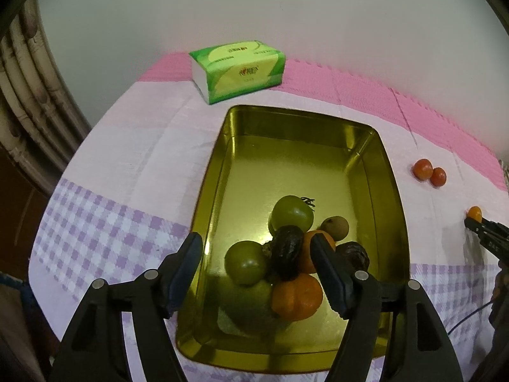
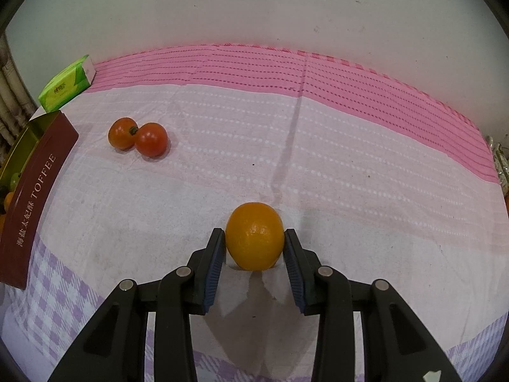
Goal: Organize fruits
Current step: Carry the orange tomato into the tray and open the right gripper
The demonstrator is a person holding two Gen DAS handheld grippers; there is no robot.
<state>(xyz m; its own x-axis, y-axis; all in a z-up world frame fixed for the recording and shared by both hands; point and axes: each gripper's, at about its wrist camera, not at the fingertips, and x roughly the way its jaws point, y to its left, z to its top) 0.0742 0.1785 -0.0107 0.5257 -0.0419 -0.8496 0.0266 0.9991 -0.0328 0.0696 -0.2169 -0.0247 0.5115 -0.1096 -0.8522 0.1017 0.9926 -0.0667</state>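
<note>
Left wrist view. The left gripper (image 1: 256, 256) hovers over the near end of the gold tin (image 1: 222, 146), jaws spread wide, nothing between them. The fruit pile (image 1: 280, 261) sits low centre in the frame: two green fruits, two oranges, dark wrinkled ones and a small brown one, stacked on each other. The far half of the tin floor is bare. A green tissue pack (image 1: 237, 70) lies at upper centre, beyond the tin. At the right edge, two red tomatoes (image 1: 429, 172) rest on the cloth; below them the right gripper (image 1: 470, 221) shows only its tip, at a small orange (image 1: 474, 213).

Risk here: the pile is heaped, not spread. Another round fruit dropped on top will likely roll or knock the dark one off its perch. The open left fingers hang just above the heap and could nudge it if lowered.

Right wrist view. The right gripper (image 2: 254, 248) brackets the orange (image 2: 255, 236) at lower centre; both pads look to be touching its sides, the fruit apparently resting on the cloth. I judge it grasped, lightly.

Risk: the pads meet the orange near their tips only. Smooth round skin, shallow bite; it may squirt forward on lift. The tin's red wall (image 2: 35, 191) stands at the left edge, well apart, so a long carry past the tomatoes (image 2: 138, 137).
</note>
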